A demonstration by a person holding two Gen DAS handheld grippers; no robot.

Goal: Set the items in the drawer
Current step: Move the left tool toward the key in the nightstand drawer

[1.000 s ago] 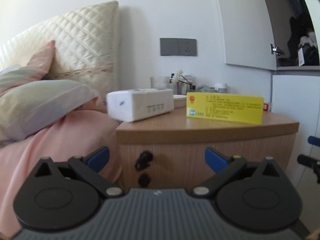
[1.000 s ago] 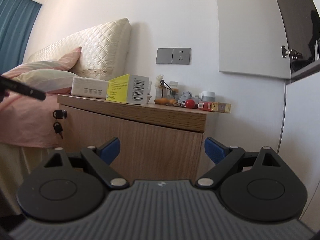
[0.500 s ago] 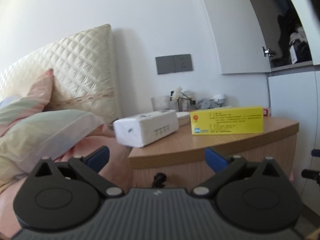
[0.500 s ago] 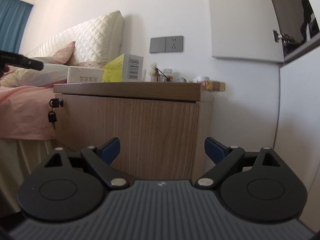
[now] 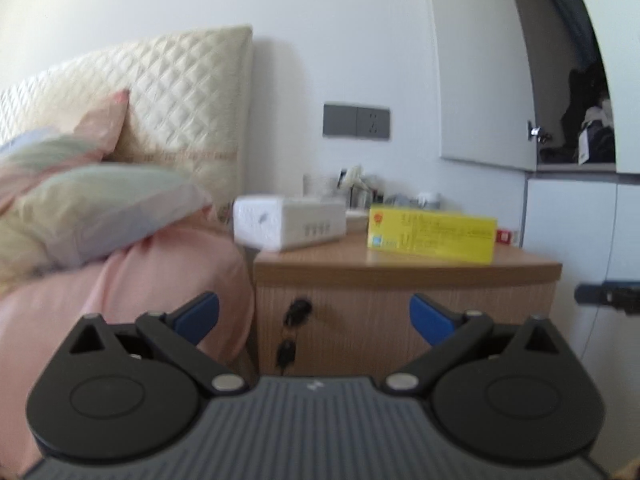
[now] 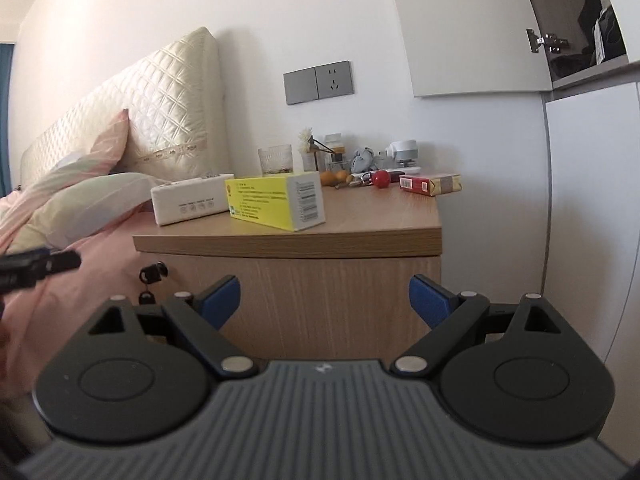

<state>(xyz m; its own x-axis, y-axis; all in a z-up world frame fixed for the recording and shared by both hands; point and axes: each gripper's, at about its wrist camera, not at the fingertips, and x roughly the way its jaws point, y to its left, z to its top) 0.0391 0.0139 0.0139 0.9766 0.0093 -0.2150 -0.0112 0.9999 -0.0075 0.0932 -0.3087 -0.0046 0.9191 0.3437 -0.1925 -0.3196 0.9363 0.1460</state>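
Note:
A wooden nightstand (image 5: 404, 268) (image 6: 288, 236) stands beside the bed, its drawer front (image 5: 360, 328) (image 6: 320, 292) shut, with a key in the lock (image 5: 298, 308) (image 6: 154, 271). On top lie a yellow box (image 5: 432, 234) (image 6: 276, 202), a white tissue pack (image 5: 288, 222) (image 6: 188, 202) and a red packet (image 6: 430, 184). My left gripper (image 5: 314, 316) is open, some way in front of the drawer, empty. My right gripper (image 6: 324, 298) is also open and empty, facing the drawer front from the right.
A glass (image 6: 275, 160), small bottles, a red ball (image 6: 380, 179) and other small items crowd the back of the nightstand. A pink bed with pillows (image 5: 92, 208) lies left. White cupboards (image 6: 592, 200) stand right. The other gripper's tip shows at each view's edge (image 5: 608, 296) (image 6: 40, 266).
Both cameras shifted: the left view lowered, so the drawer lock and hanging key show again. The right gripper rose, so the nightstand top and its items are seen from above. Both stay open.

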